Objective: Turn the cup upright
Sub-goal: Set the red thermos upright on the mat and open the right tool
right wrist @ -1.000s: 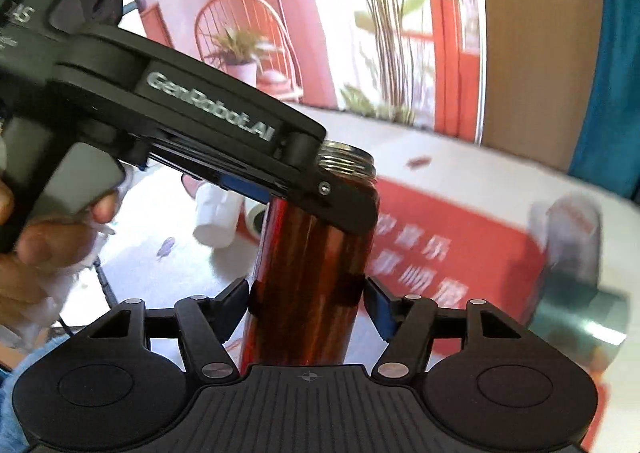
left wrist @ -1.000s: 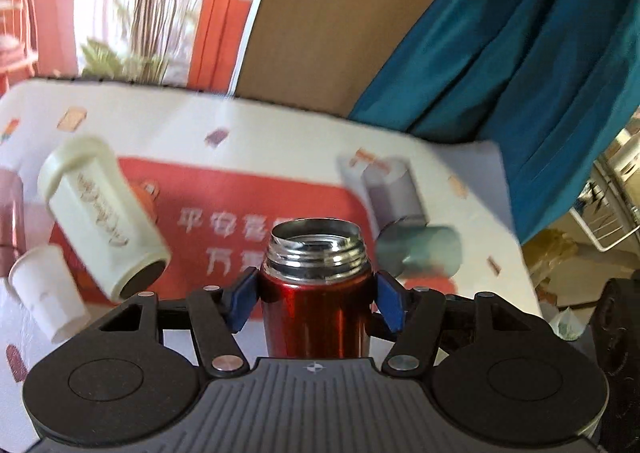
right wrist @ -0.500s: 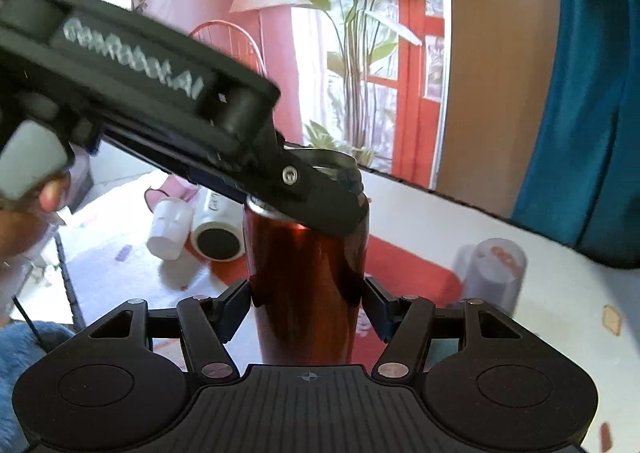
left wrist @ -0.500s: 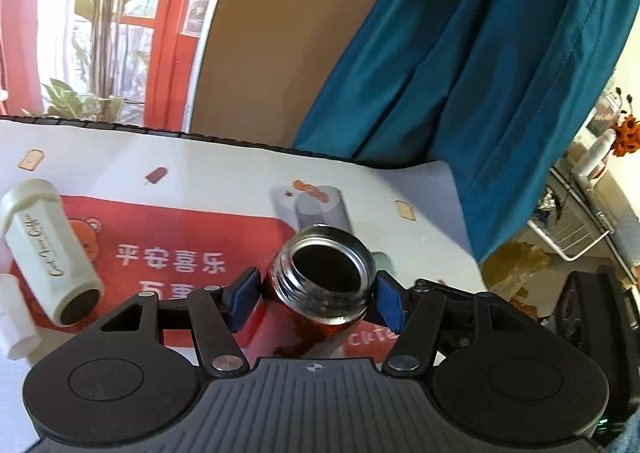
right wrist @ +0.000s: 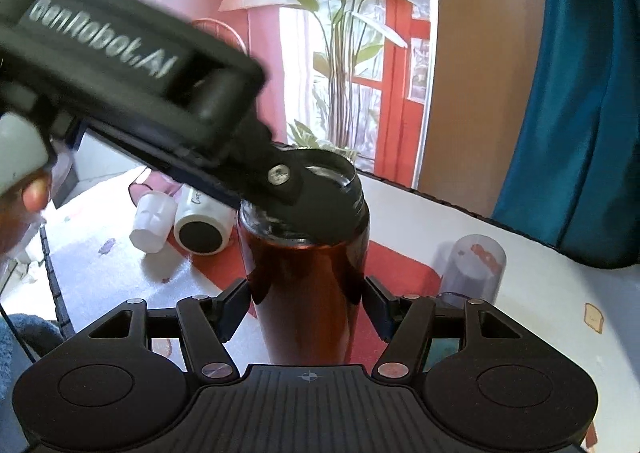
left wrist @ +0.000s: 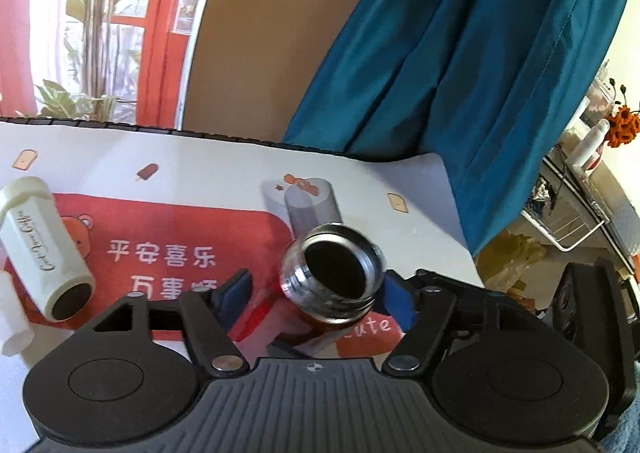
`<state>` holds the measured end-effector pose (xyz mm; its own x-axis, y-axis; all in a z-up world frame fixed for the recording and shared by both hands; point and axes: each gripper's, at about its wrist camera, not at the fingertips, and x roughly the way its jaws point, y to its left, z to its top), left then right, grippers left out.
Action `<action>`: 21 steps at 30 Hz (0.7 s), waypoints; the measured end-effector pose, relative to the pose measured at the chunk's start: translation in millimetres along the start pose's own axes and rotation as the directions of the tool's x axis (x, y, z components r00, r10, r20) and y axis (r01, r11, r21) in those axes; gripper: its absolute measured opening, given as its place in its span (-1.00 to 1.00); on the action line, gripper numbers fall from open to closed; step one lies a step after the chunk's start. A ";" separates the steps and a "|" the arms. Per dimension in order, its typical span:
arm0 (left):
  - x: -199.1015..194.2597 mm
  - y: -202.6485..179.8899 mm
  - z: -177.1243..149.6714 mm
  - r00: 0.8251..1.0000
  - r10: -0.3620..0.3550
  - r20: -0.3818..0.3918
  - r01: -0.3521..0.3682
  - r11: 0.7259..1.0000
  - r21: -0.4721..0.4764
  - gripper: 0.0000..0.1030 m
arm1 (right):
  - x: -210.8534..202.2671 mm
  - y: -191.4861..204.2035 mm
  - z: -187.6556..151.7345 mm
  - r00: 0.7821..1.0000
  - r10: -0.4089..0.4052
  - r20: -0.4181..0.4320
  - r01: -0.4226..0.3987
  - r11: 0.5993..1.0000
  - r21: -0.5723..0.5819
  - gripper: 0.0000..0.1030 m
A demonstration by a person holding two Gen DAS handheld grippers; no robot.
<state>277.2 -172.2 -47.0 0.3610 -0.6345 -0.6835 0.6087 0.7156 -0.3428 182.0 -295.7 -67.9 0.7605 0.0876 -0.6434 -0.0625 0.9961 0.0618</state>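
The cup is a red metal flask with a threaded steel mouth, standing upright on the red mat. In the right wrist view its red body sits between my right gripper's blue pads, which press both its sides. My left gripper is up at the neck, jaws spread: the right pad touches the rim, the left pad stands clear. The left gripper's body crosses the right wrist view and covers part of the flask's mouth.
A cream tumbler lies on its side at the left, a white cup beside it; both show in the right wrist view. A translucent grey cup stands mouth-down behind the flask. A teal curtain hangs beyond the table's far edge.
The left gripper's jaws have spread off the flask's neck, and the left gripper has tilted to look down into its mouth. The right gripper keeps its hold on the body.
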 end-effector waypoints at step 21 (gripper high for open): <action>-60.4 2.0 -38.9 0.952 0.292 0.093 -0.292 0.956 -0.014 1.00 | -55.8 5.4 -10.2 0.987 -0.147 -0.058 0.155 0.975 0.159 0.99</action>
<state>229.1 -121.0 -31.5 0.5865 -0.4224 -0.6910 0.4667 0.8736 -0.1380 132.7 -295.1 -39.5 0.7227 -0.0599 -0.6885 0.1597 0.9837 0.0820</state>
